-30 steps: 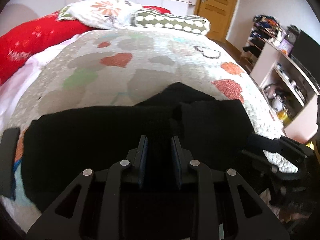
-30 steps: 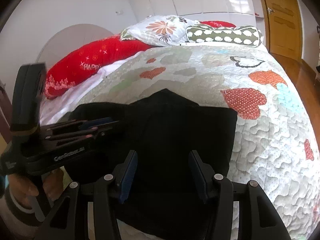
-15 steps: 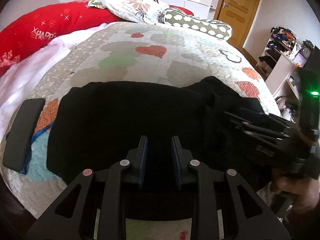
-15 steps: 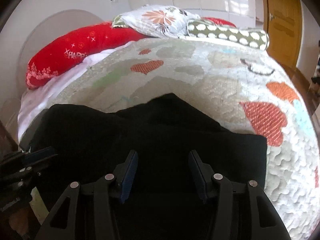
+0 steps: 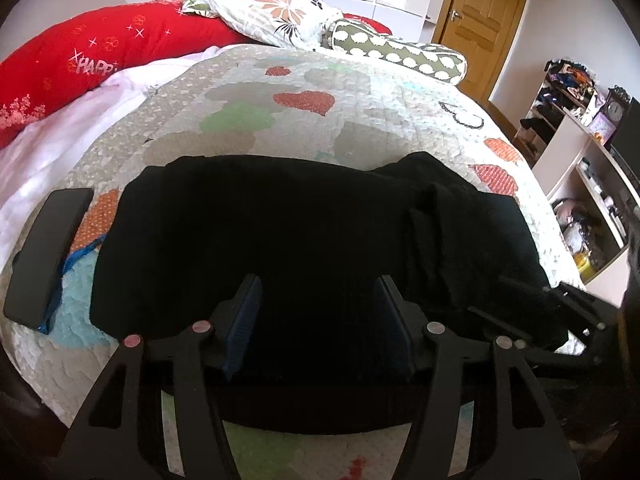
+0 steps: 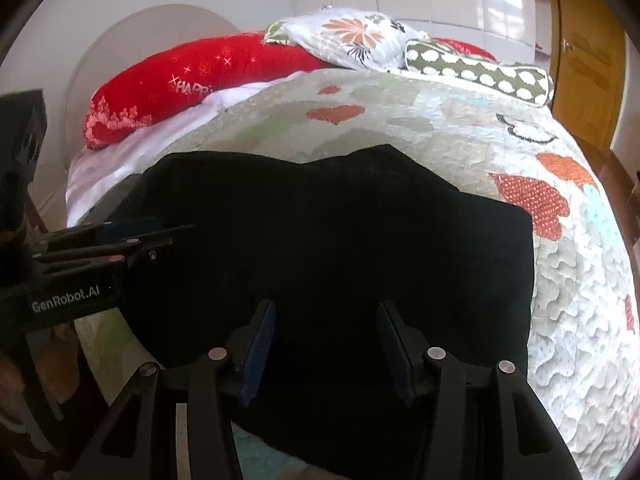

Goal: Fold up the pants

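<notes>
The black pants (image 5: 300,232) lie folded in a wide flat rectangle on the quilted bedspread (image 5: 360,112), near the bed's front edge. My left gripper (image 5: 318,304) is open and empty, fingers over the near edge of the pants. My right gripper (image 6: 326,330) is open and empty over the near edge of the pants (image 6: 340,232) further right. The left gripper shows side-on in the right wrist view (image 6: 152,236). The right gripper shows at the lower right of the left wrist view (image 5: 560,308).
A black phone (image 5: 44,256) lies on the quilt left of the pants. Red, floral and green spotted pillows (image 5: 100,60) sit at the bed's head. A shelf unit (image 5: 580,160) with clutter stands right of the bed. A wooden door (image 5: 480,20) is behind.
My left gripper has opened; it was shut in the earlier frames. Both grippers have shifted along the near edge of the pants, and the pants lie flatter and wider.
</notes>
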The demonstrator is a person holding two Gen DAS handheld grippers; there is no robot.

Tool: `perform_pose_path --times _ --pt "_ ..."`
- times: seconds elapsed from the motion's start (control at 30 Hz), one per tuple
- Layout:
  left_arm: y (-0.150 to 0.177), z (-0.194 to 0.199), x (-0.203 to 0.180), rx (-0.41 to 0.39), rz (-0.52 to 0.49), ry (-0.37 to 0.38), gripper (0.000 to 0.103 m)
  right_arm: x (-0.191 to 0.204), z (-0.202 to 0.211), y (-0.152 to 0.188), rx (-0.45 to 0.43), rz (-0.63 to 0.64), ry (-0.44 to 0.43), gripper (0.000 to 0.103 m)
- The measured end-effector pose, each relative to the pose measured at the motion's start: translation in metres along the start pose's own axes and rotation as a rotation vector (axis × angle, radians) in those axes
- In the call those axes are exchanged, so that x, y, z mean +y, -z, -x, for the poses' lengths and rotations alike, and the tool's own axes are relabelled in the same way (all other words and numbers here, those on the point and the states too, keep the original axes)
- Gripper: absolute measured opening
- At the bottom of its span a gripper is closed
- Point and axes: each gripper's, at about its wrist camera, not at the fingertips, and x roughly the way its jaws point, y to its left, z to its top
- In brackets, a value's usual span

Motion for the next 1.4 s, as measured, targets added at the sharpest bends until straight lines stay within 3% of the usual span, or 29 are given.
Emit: perform_pose_path --times 0.27,0.5,0.97,1.27,1.4 --pt "0.002 0.006 0.009 -0.015 0.024 -0.016 0.059 0.008 0.014 -0.016 -0.021 0.025 0.003 0.051" --pt "0.004 0.011 0.018 -0.022 0.042 -0.028 0.059 0.018 -0.014 -0.012 0.039 0.051 0.001 0.051" --pt "0.009 0.015 0.032 -0.014 0.088 -0.01 0.059 0.009 -0.004 -0.037 -0.006 0.005 -0.006 0.051" --pt "-0.003 -0.001 -0.007 0.001 0.016 0.08 0.059 -0.027 -0.005 -0.047 -0.029 -0.099 0.03 0.051" --pt "0.001 -0.01 -0.019 0.028 0.002 0.086 0.059 -0.039 -0.012 -0.059 -0.017 -0.156 -0.037 0.051"
